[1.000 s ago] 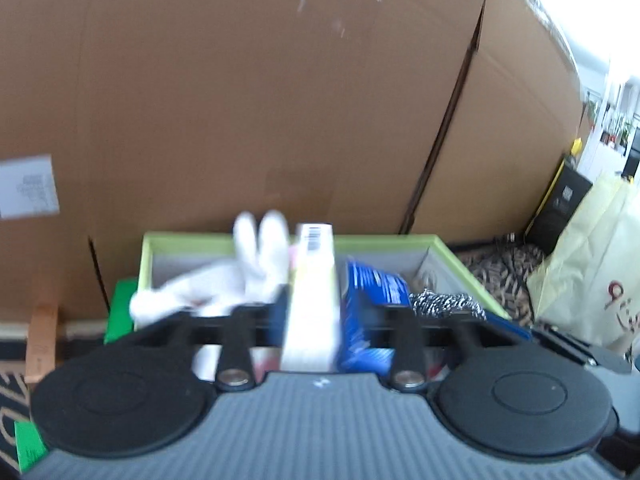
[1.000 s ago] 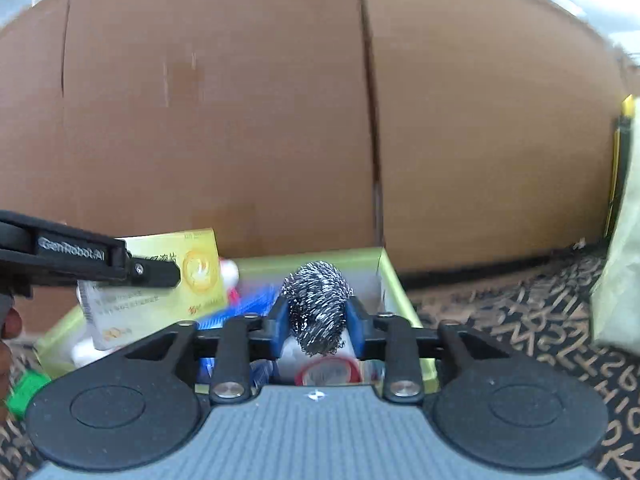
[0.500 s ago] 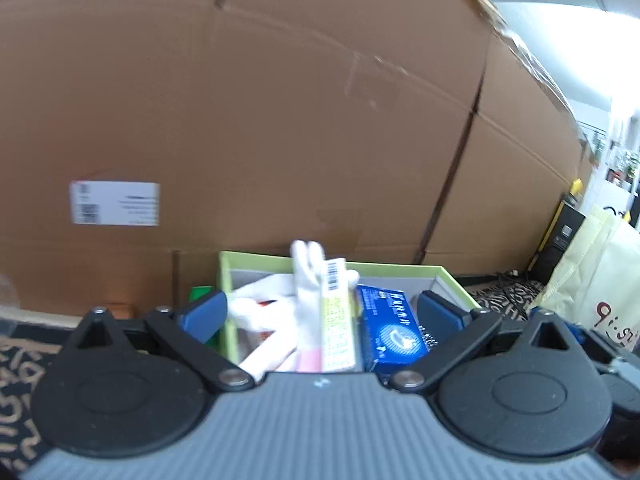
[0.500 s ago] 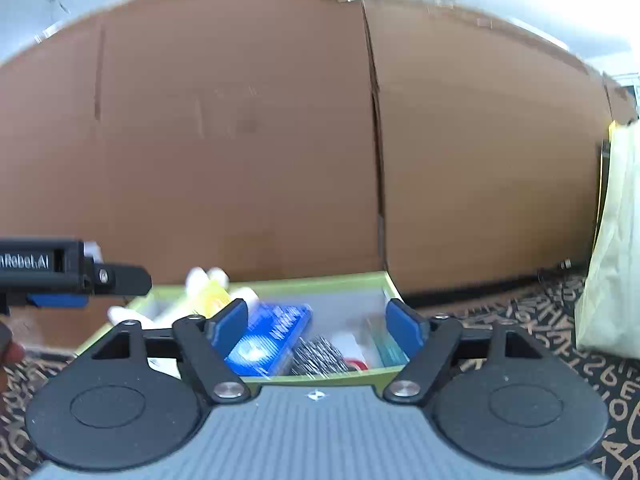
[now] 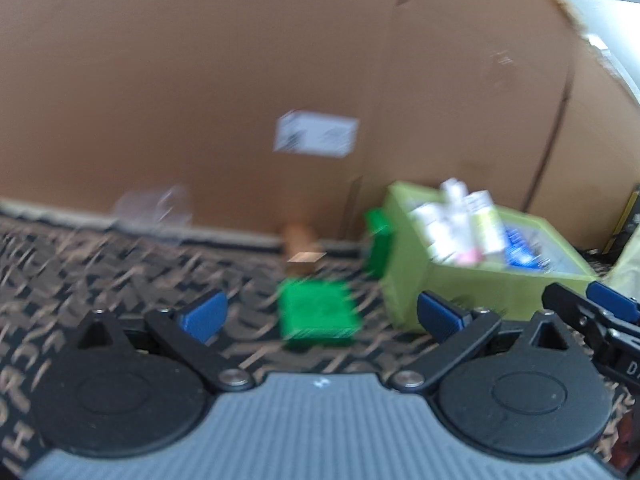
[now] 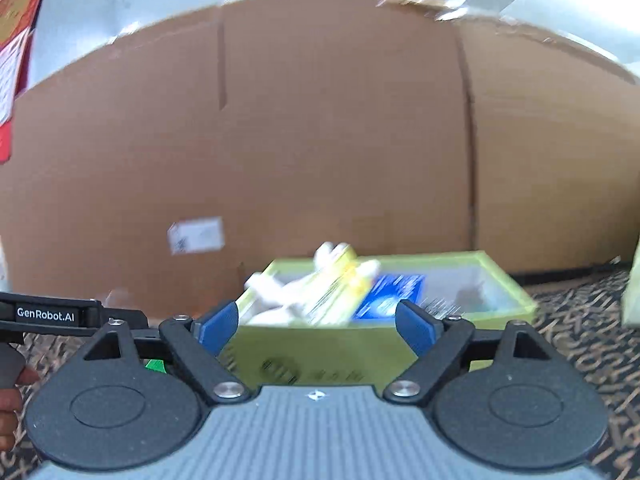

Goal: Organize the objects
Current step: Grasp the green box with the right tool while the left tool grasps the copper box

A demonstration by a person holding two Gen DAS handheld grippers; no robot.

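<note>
A light green box [image 5: 492, 280] stands on the patterned carpet against the cardboard wall; it also shows in the right wrist view [image 6: 384, 344]. It holds a white plush rabbit [image 6: 280, 288], a yellow-white carton [image 6: 340, 284], a blue packet [image 6: 392, 296] and a steel scourer [image 6: 440, 304]. My left gripper [image 5: 318, 316] is open and empty, left of the box, above a green block [image 5: 316, 312]. A second green block [image 5: 378, 246] stands by the box. My right gripper [image 6: 318, 326] is open and empty, just in front of the box.
Large cardboard sheets [image 5: 240, 80] with a white label [image 5: 316, 138] form the back wall. A small tan wooden block [image 5: 302, 248] lies at its foot. A clear plastic scrap [image 5: 160, 204] lies further left. A pale yellow bag [image 6: 634, 280] stands at the far right.
Both grippers opened and let go of the carton and the scourer, which now lie in the box. Both pulled back; the left one swung to the left over the carpet.
</note>
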